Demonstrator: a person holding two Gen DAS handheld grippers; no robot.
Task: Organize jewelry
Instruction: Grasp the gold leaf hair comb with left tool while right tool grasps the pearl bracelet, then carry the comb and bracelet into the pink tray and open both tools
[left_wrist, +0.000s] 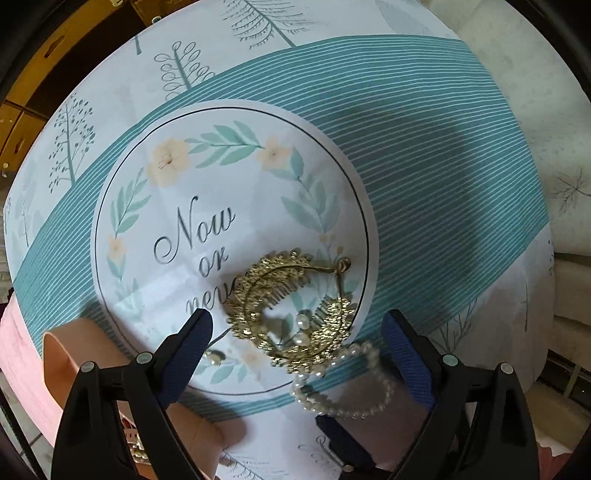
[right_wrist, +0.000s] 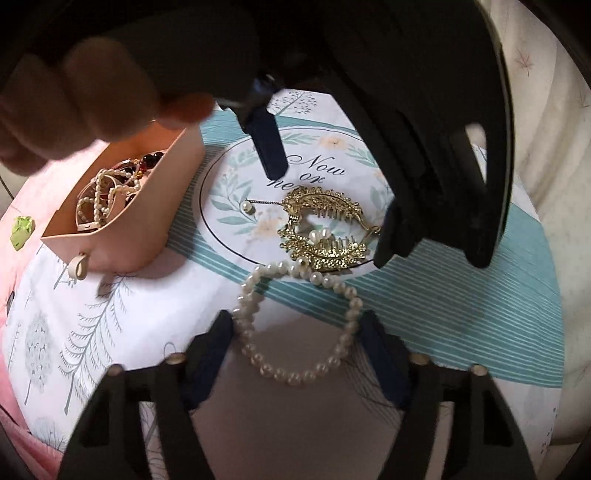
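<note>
A pink box (right_wrist: 125, 221) of beads and pearls stands on the printed cloth (right_wrist: 461, 299), left of the gold comb (right_wrist: 325, 236) and pearl bracelet (right_wrist: 295, 325). The left gripper (left_wrist: 295, 332) is spread wide, straddling the comb without touching it. The right gripper (right_wrist: 295, 332) is likewise wide apart, its fingers (right_wrist: 207, 354) flanking the bracelet.
</note>
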